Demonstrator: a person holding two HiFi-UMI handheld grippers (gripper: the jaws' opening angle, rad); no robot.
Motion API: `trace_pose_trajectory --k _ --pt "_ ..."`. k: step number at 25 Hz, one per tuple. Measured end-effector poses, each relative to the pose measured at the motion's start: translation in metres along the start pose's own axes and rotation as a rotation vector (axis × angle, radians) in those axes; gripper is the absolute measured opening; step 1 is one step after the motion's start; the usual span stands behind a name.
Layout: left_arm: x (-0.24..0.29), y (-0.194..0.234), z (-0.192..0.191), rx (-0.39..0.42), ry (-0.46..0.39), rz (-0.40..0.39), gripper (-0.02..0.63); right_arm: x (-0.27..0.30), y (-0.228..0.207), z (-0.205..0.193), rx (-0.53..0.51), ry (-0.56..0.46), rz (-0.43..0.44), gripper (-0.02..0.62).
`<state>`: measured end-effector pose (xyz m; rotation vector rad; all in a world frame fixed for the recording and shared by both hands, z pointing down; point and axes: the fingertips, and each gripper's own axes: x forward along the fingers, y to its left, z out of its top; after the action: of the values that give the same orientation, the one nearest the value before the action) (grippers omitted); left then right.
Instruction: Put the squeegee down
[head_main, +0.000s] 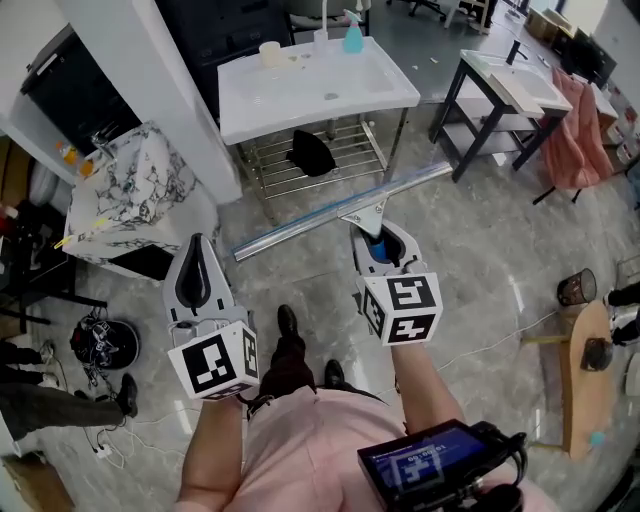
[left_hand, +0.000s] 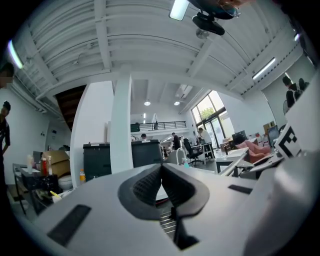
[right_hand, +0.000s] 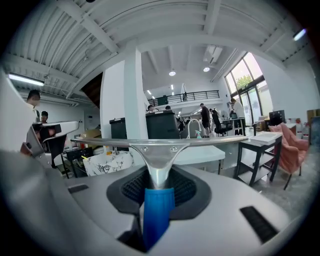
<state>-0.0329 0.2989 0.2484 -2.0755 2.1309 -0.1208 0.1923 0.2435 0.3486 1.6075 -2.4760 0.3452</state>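
The squeegee (head_main: 340, 213) has a blue handle and a long metal blade that lies crosswise above the floor, in front of the white sink table (head_main: 380, 92). My right gripper (head_main: 378, 245) is shut on the blue handle. In the right gripper view the handle (right_hand: 157, 210) sits between the pads and the blade (right_hand: 150, 142) spans the picture. My left gripper (head_main: 196, 272) hangs to the left of the squeegee and apart from it. In the left gripper view the left gripper (left_hand: 161, 175) is shut, its pads meeting at the tip with nothing between them.
A black cloth (head_main: 313, 152) lies on the wire rack under the sink table, and a blue bottle (head_main: 353, 38) stands at its back edge. A marbled basin (head_main: 140, 190) is at left by a white pillar (head_main: 160, 90). A black-framed table (head_main: 500, 90) and a wooden stool (head_main: 585, 370) are at right.
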Motion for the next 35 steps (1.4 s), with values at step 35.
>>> trace_pose_trajectory --k 35 --pt "0.333 0.094 -0.063 -0.033 0.002 -0.091 0.009 0.322 -0.003 0.082 -0.017 0.042 -0.044 0.092"
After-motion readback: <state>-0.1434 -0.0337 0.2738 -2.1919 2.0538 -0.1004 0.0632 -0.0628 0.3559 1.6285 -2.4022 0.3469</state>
